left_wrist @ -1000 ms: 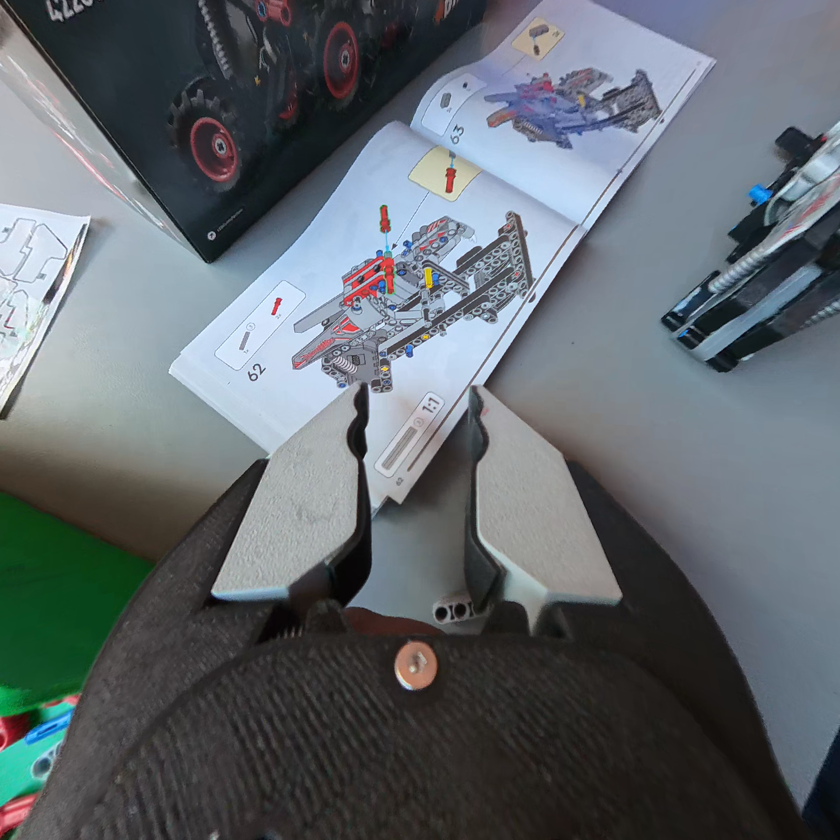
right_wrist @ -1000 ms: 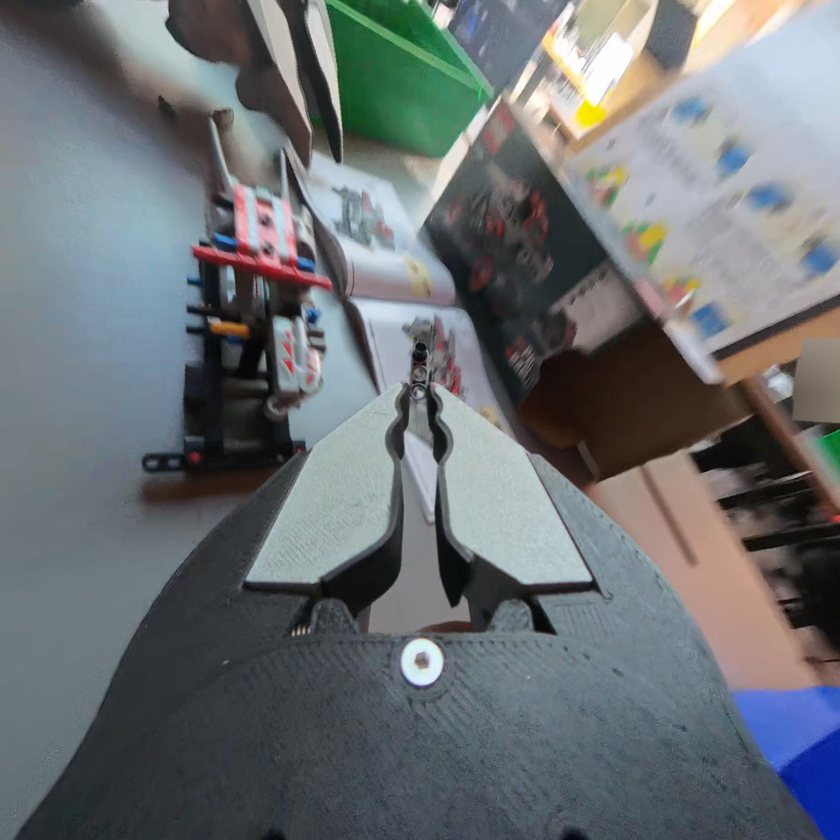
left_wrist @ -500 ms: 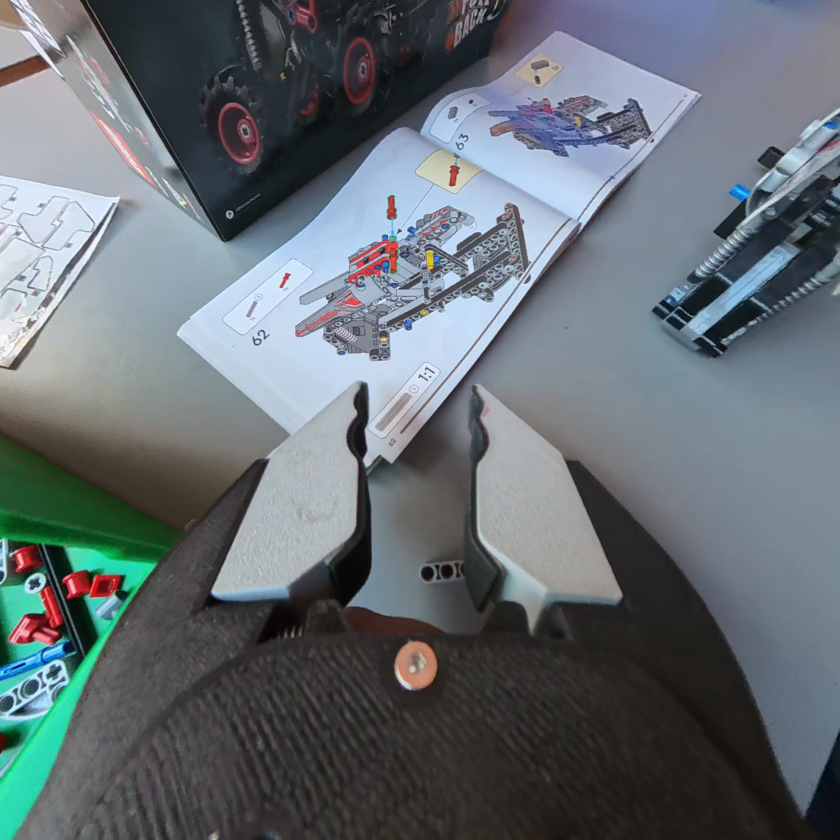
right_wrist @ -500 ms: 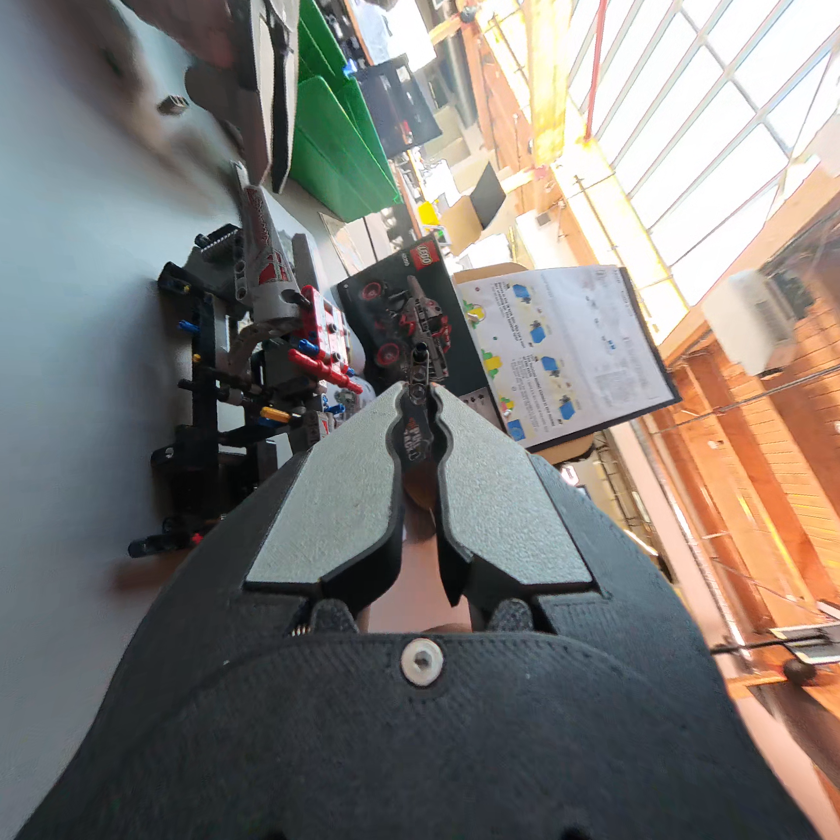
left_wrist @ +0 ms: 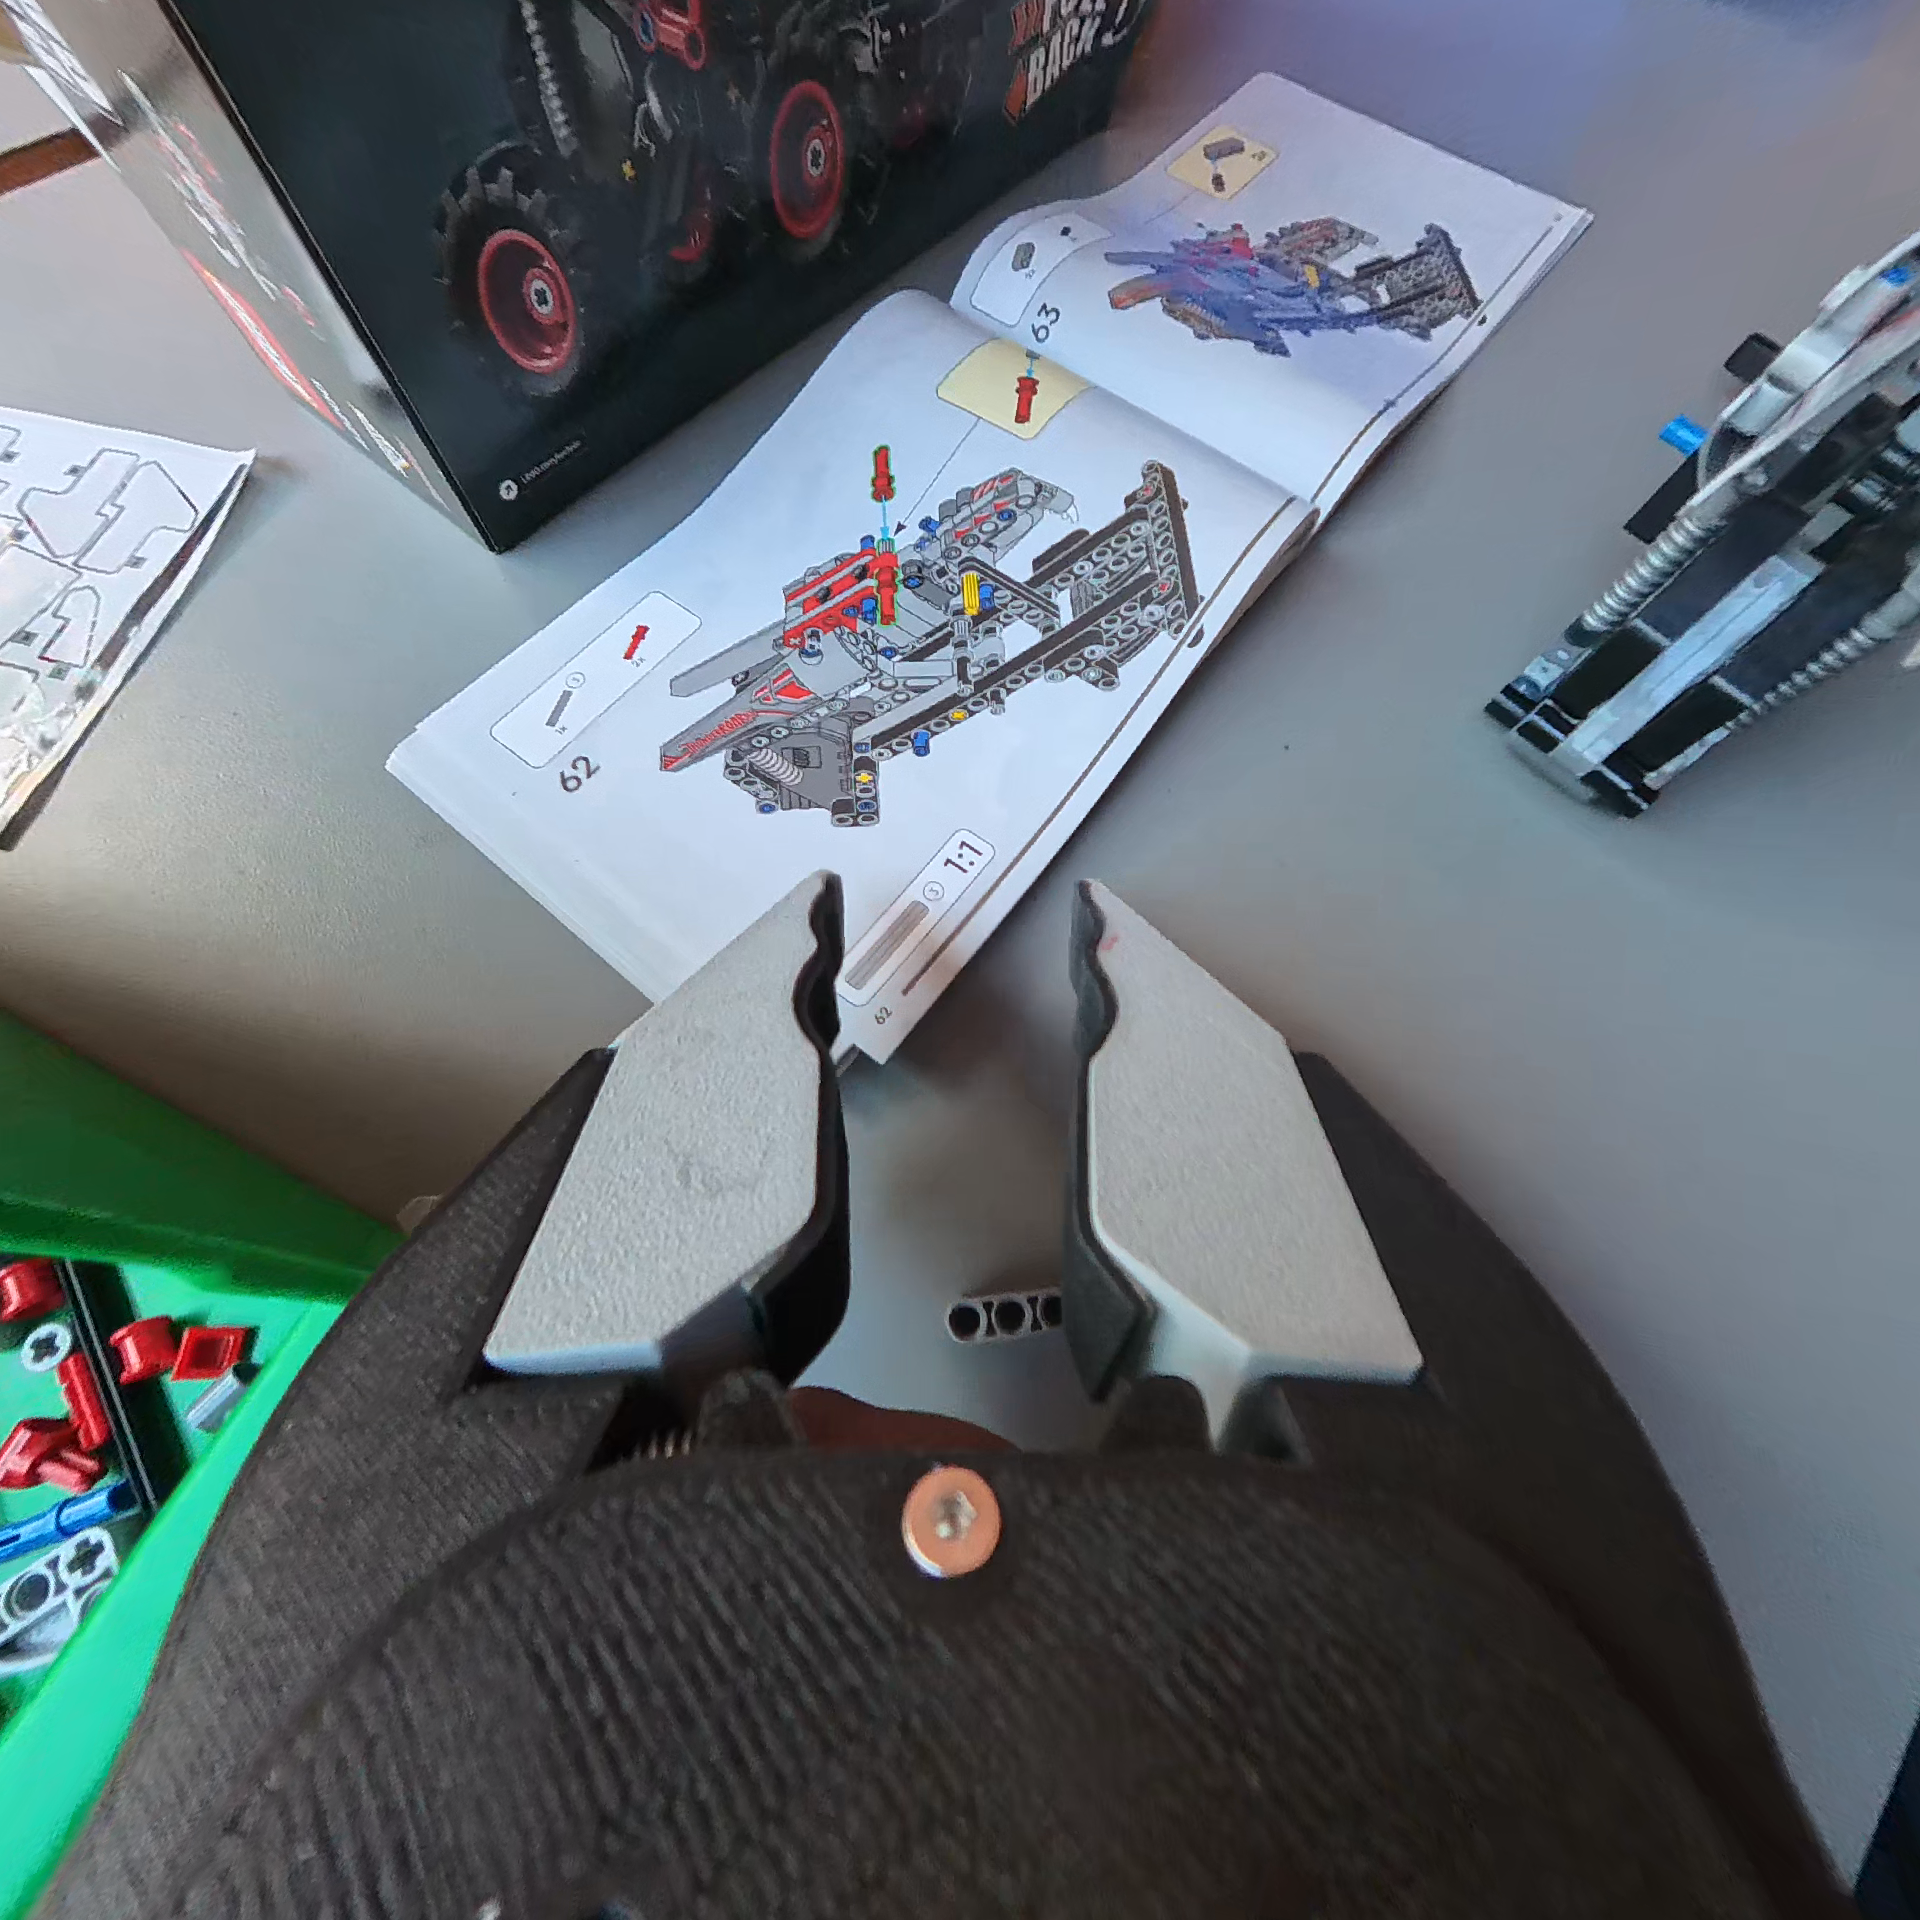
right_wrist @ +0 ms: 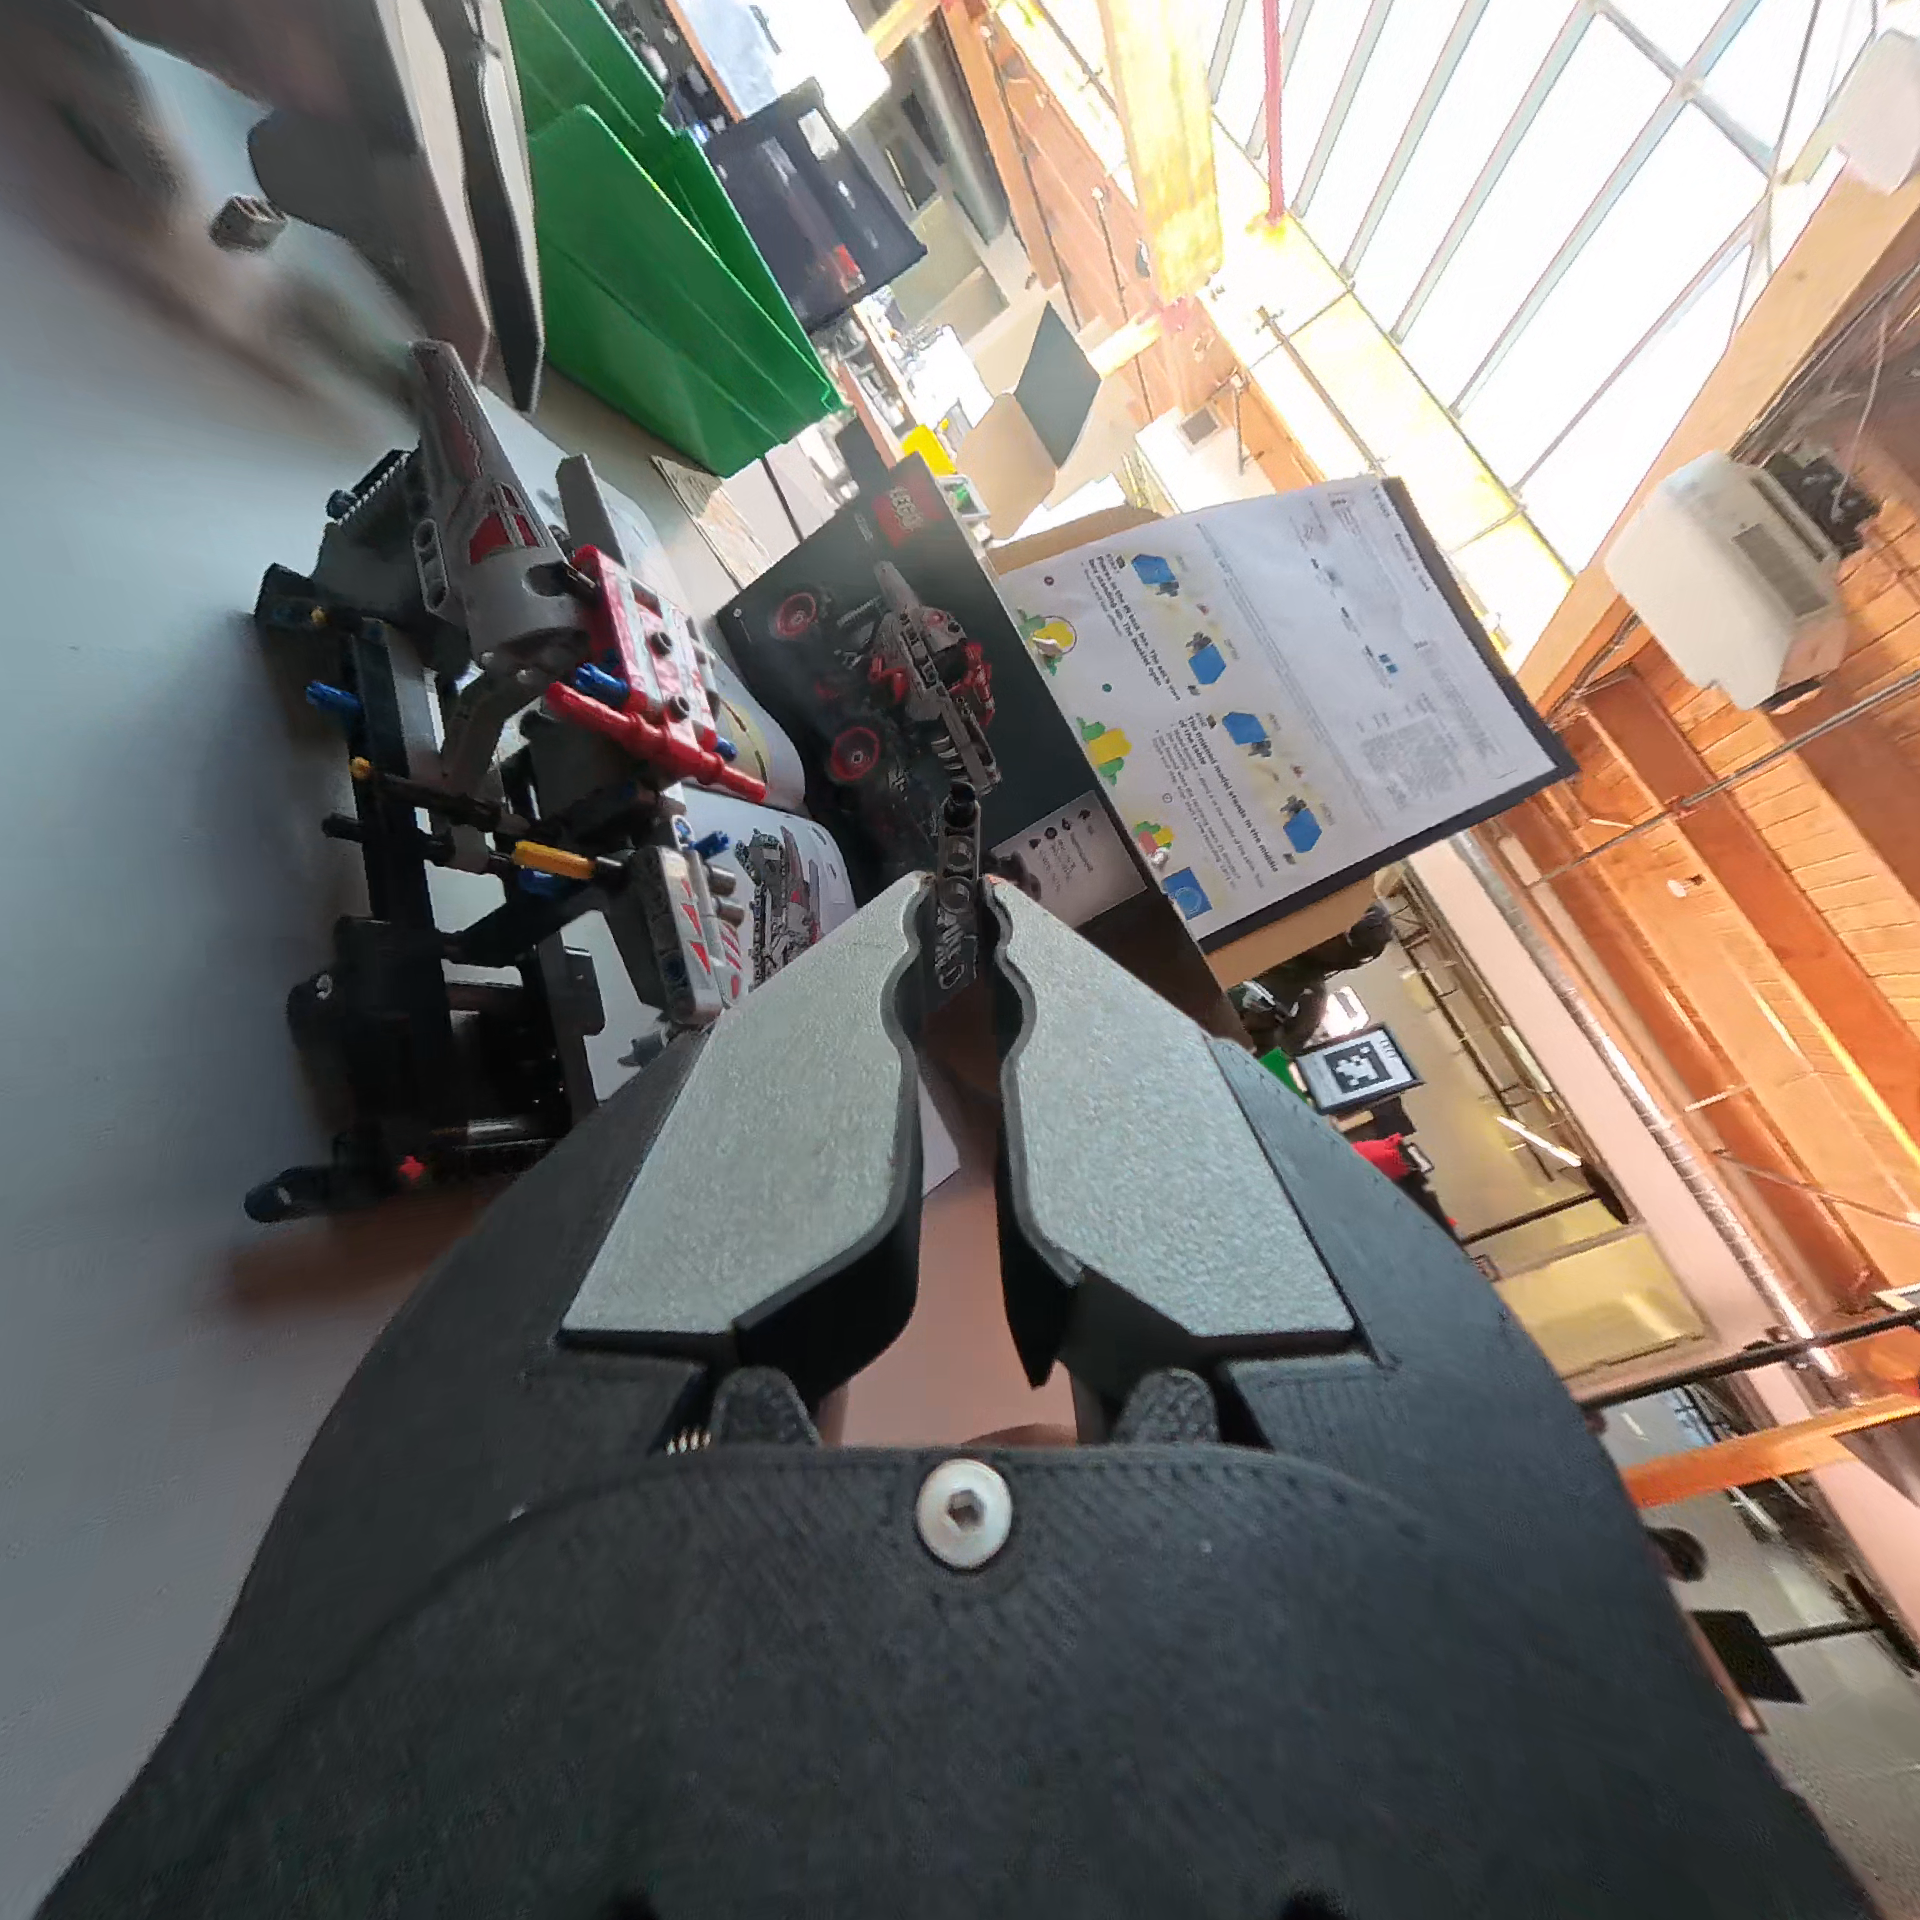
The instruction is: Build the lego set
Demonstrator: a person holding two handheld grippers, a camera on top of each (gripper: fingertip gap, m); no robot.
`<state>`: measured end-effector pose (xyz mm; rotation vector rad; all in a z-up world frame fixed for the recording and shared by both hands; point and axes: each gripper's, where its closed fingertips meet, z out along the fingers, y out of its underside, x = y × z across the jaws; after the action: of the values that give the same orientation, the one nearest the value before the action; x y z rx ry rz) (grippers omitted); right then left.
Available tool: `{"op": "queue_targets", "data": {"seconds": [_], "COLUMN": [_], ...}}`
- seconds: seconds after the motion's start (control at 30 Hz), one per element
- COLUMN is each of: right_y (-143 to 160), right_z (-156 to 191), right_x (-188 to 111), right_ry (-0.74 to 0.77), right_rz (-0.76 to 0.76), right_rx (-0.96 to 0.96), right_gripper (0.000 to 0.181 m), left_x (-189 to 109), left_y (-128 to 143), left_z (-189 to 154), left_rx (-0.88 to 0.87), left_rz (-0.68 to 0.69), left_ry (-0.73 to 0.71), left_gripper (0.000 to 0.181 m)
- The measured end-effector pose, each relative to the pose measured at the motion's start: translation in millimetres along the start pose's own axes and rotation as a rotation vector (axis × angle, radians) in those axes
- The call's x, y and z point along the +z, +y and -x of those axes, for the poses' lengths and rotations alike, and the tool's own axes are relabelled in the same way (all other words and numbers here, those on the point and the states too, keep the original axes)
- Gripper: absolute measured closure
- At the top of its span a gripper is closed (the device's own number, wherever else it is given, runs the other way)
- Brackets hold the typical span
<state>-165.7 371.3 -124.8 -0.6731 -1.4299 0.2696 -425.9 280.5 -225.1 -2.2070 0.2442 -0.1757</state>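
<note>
A dark beam (right_wrist: 954,862) is clamped by the right hand-held gripper (right_wrist: 954,902) near the model (right_wrist: 499,831). The left hand-held gripper (left_wrist: 951,899) is held open, empty, above the booklet (left_wrist: 727,727) on the tabletop (left_wrist: 1351,1039).

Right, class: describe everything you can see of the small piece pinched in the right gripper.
The small piece is a thin, dark grey beam, plastic by its look, with round holes along its length and a printed patch on its lower part. It stands roughly upright between the tips of the right gripper, whose fingers are shut on its lower half; the upper end pokes out beyond them, free in the air. Nothing else touches it. The partly built model lies apart on the table.
</note>
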Motion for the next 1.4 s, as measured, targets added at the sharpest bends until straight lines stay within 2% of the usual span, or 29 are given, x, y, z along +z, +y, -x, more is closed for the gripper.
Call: {"op": "queue_targets", "data": {"seconds": [0.03, 0.27, 0.87, 1.13, 1.4], "right_y": [2, 2, -2, -13, -32], "right_z": [0, 4, 13, 21, 47], "right_x": [0, -2, 0, -1, -1], "right_ry": [-0.01, -0.08, -0.111, -0.108, -0.103], "right_rz": [0.001, -0.031, -0.039, -0.056, -0.046], "right_rx": [0.016, 0.121, 0.099, 0.04, -0.146], "right_gripper": [0.177, 0.178, 0.177, 0.177, 0.178], "left_x": [-1, 1, 3, -2, -8], "left_y": [-2, -9, -6, -15, -23], "left_z": [0, -8, -5, -9, -25], "left_rx": [-0.007, -0.021, -0.029, -0.016, 0.01], "left_rz": [-0.014, -0.053, -0.038, -0.088, -0.144], "left_ry": [0.004, 0.054, 0.048, 0.062, 0.067], "left_gripper": [0.141, 0.141, 0.142, 0.144, 0.144]}}
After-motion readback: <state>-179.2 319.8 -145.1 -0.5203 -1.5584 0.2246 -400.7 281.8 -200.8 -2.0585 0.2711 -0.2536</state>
